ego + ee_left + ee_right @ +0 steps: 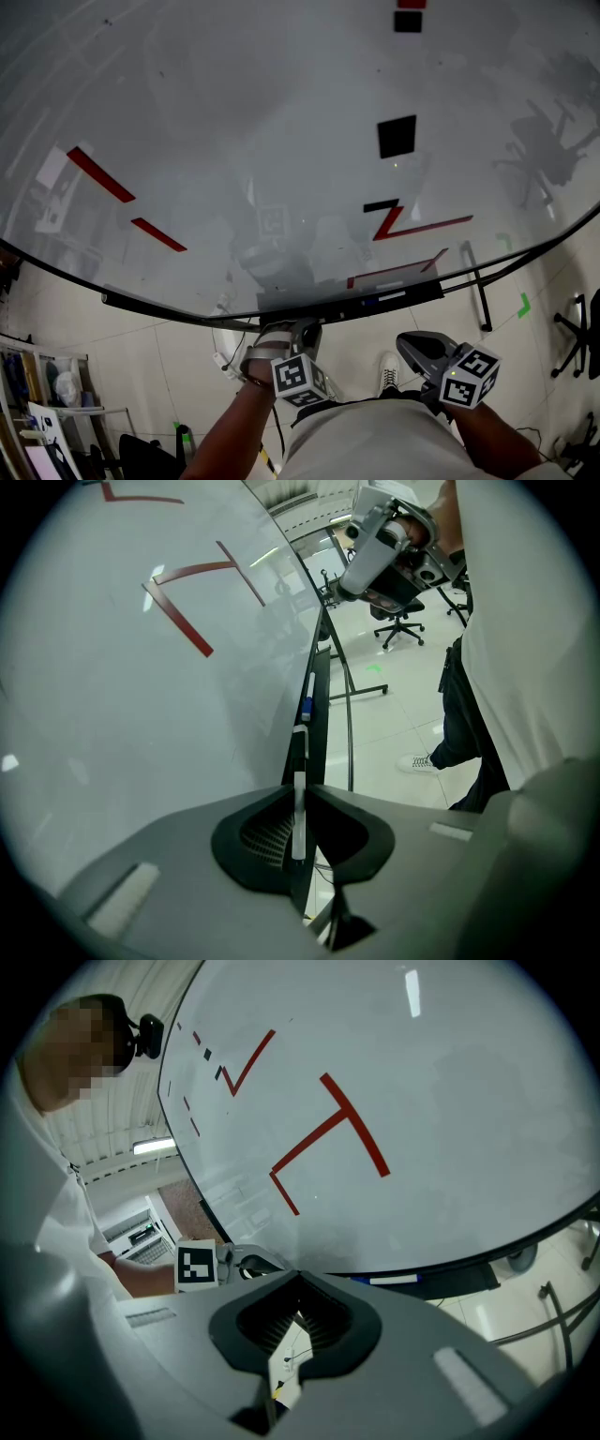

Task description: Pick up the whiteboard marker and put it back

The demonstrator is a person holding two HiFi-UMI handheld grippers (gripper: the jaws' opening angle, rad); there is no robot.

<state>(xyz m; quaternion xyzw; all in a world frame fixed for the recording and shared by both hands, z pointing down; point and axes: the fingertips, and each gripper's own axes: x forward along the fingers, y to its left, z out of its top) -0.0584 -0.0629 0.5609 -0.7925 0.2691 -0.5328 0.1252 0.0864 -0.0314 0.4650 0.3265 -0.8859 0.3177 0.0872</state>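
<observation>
**A:** What do the left gripper [300,791] jaws have between them?

**B:** They are closed on the whiteboard marker [298,817]. Its white barrel runs along the slot between the pads, and its dark-banded front end sticks out past the tips.

**A:** Where does that front end lie?

**B:** Over the dark tray [323,682] along the lower edge of the whiteboard [112,724], pointing down the tray's length. Whether it touches the tray I cannot tell. A second marker with a blue cap [307,706] lies in the tray just beyond it.

**A:** And the right gripper [298,1283]?

**B:** Its jaws meet at the tips with nothing between them. Only a sliver of floor and a thin cable [292,1356] show behind. In the head view it hangs low on the right, below the tray and apart from the left gripper.

**A:** Anything further out?

**B:** Red lines [178,619] on the board, and an office chair [401,621] on the pale floor [384,714] past the tray's far end.
</observation>
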